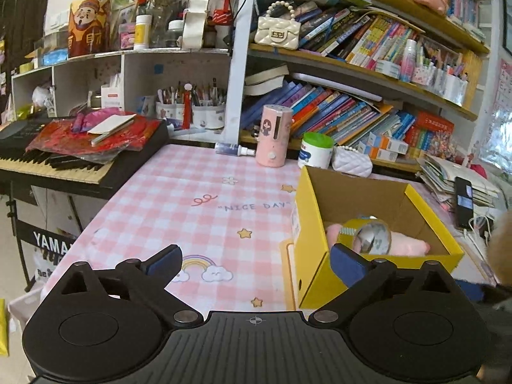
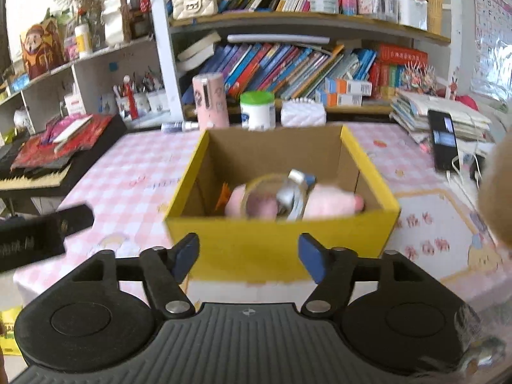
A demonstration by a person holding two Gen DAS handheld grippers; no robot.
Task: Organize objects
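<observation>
Pink checked table (image 1: 179, 198); crowded bookshelf (image 1: 352, 64) behind it, white cubby unit (image 1: 121, 64) and keyboard (image 1: 48, 163) left.

— What's along the back edge of the pink checked tablecloth (image 1: 179, 192)?

— A pink cylinder with a cartoon girl (image 1: 273, 136), upright, with a small spray bottle (image 1: 233, 148) lying on its side just to its left. To its right stands a white tub with a green lid (image 1: 315, 150), then a white quilted pouch (image 1: 352, 160).

— And at the left?

— A black Yamaha keyboard (image 1: 64, 166), with red packets and a white booklet (image 1: 110, 124) piled on it.

— Behind all that?

— Shelves crammed with leaning books (image 2: 275, 64), cups of pens (image 1: 192, 108), and a cream quilted handbag with a pearl handle (image 2: 194, 1).

— The right?

— A dark phone (image 2: 443, 139) rests on stacked papers.
</observation>
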